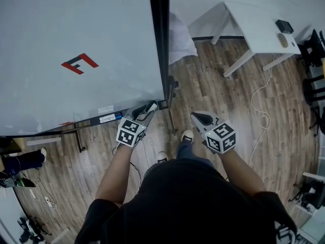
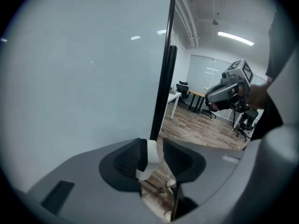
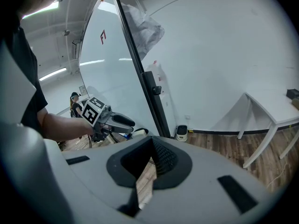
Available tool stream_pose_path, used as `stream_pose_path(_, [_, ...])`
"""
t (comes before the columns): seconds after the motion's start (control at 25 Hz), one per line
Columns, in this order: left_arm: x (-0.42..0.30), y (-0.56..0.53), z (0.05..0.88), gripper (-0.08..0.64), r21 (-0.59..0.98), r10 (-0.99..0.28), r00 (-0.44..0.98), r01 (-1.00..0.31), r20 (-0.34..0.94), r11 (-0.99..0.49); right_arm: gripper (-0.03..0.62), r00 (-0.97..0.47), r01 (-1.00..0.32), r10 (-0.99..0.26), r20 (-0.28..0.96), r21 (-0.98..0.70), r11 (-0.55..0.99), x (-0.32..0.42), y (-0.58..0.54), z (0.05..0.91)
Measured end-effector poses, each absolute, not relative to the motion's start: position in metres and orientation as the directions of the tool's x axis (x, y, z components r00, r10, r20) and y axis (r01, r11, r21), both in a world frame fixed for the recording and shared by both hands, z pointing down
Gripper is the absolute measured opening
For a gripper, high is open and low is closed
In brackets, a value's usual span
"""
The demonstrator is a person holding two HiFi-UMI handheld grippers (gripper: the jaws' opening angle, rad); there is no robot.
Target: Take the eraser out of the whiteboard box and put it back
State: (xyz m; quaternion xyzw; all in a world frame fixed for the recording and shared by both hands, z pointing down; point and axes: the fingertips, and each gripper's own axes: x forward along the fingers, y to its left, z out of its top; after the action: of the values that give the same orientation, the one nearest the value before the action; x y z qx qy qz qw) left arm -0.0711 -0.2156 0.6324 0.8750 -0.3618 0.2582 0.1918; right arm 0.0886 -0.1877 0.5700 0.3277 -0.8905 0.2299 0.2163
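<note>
The left claw (image 2: 157, 146) is hanging spread and empty at the lower right corner of the whiteboard (image 1: 76, 44), with nothing but floor (image 1: 213, 75) showing between its jaws, while the right claw (image 3: 152, 141) is waiting off to the side with its tips pressed together on nothing. The whiteboard box (image 1: 108, 118) is sitting on the rail (image 1: 76, 127) under the board's bottom edge, just beside the left claw; the eraser is too small in the head view to pick out for certain, and I am judging that it is lying in that box, not yet lifted. The nearest trouble is coming from the black frame (image 1: 161, 44) at the board's edge: the left claw is pointing right alongside it, so a reach that is drifting could be knocking a jaw into the frame or the rail instead of straddling the eraser. A bite that is catching the box's wall with the eraser would be dragging the box off rather than drawing the eraser out. A white strip (image 2: 152, 155) is running down the inner face of one left jaw, its lower end bending off the pad, and that loose end could be spoiling the grip, letting the eraser slide and fall to the floor. With the right claw idling well apart, nothing is standing ready to catch a drop.
</note>
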Motion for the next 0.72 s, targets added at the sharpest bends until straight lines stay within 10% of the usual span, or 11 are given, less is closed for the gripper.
stream_pose_path(0.72, [-0.061, -0.23, 0.67, 0.213, 0.132, -0.493, 0.556, -0.742, 0.669, -0.658, -0.006, -0.698, -0.668, -0.442, 0.563, -0.289, 0.686, 0.095, -0.191, 0.588])
